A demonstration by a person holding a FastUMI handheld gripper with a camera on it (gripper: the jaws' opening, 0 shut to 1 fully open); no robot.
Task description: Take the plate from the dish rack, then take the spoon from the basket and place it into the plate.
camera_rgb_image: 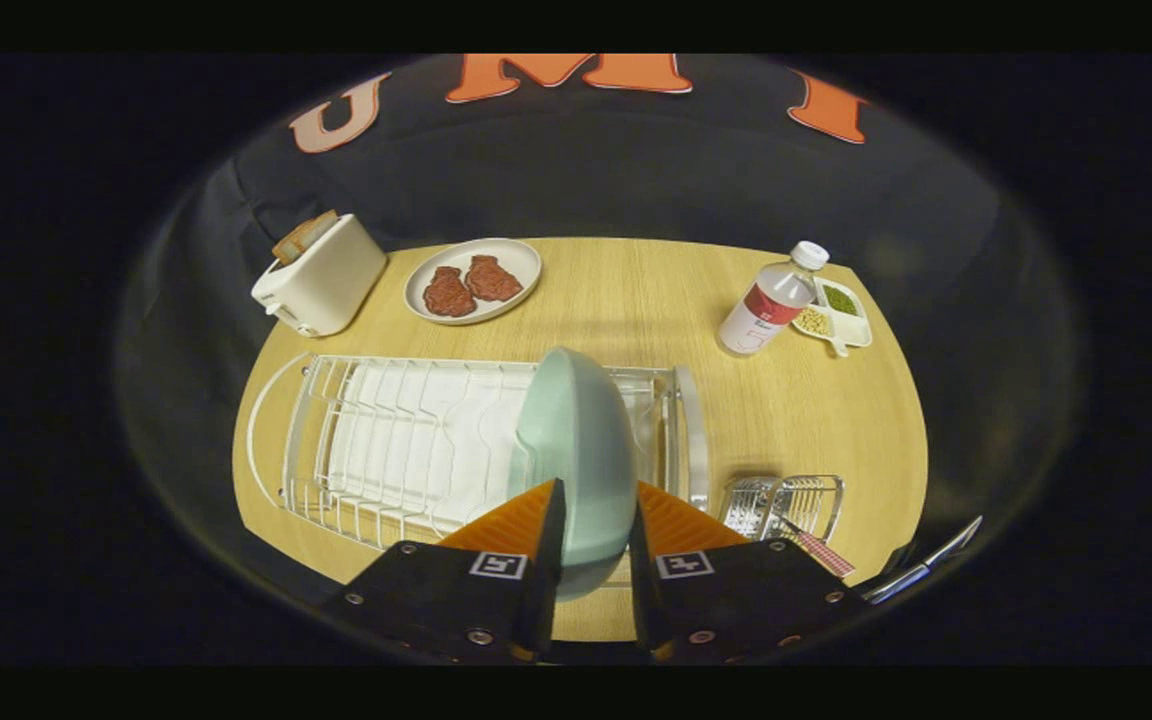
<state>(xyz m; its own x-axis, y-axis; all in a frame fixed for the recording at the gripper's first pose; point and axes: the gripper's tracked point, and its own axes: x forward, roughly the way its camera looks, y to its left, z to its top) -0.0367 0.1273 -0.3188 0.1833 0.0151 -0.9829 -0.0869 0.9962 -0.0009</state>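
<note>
Gripping the plate (pixel 576 450) above the rack (pixel 386 450), the tool (pixel 591 540) pinches its rim; spoon (pixel 816 545) transfer from basket (pixel 786 500) remains.

Plate (pixel 576 450) in dish rack (pixel 386 440) — basket (pixel 786 503) right.

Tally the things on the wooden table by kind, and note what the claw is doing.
Plates: 2, pale green plate gripped on edge by the claw, beige oval plate
Racks/baskets: 2, white wire dish rack, metal wire basket
Toaster: 1, white toaster
Bottle: 1, clear plastic bottle
Divided dish: 1, white divided dish
Total: 7
</note>
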